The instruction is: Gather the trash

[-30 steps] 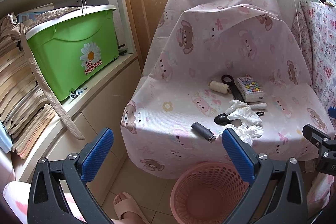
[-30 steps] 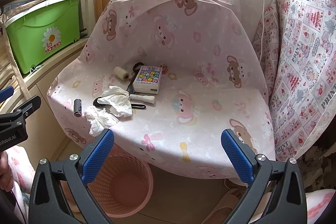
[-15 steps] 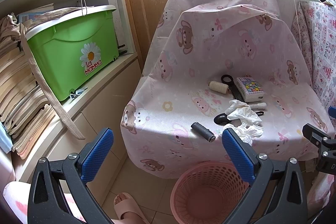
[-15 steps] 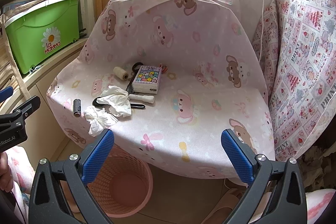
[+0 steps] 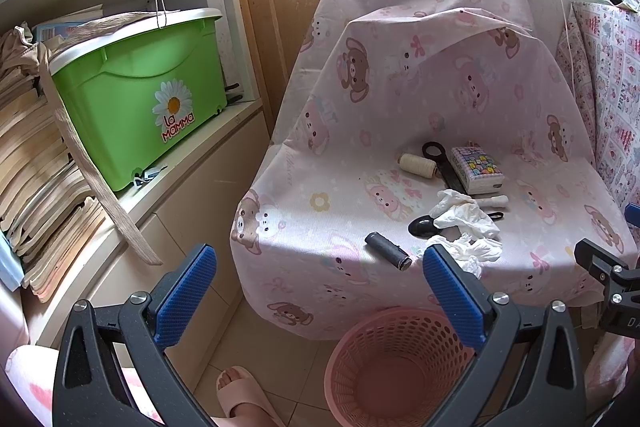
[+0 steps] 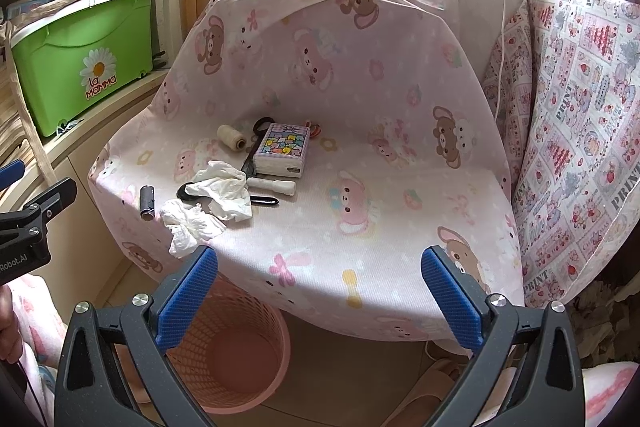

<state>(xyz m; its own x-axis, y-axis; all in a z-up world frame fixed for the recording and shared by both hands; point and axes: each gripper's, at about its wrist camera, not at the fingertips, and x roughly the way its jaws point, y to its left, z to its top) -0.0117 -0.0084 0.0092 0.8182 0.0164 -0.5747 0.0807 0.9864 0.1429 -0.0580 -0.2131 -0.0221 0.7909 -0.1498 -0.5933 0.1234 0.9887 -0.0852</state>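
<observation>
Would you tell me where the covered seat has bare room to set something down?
The right half of the pink bear-print seat cover is bare, beyond the patterned tissue pack. Left-front is crowded: crumpled white tissues, cream thread spool, dark cylinder.

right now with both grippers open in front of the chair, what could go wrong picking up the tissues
The upper crumpled tissue lies on the black-handled tool, so a deep pinch may lift the tool too.

The lower tissue hangs at the seat edge beside the dark spool; a nudge could send either to the floor, missing the pink basket.

The loose chair cover might snag in the right gripper or the left gripper.
</observation>
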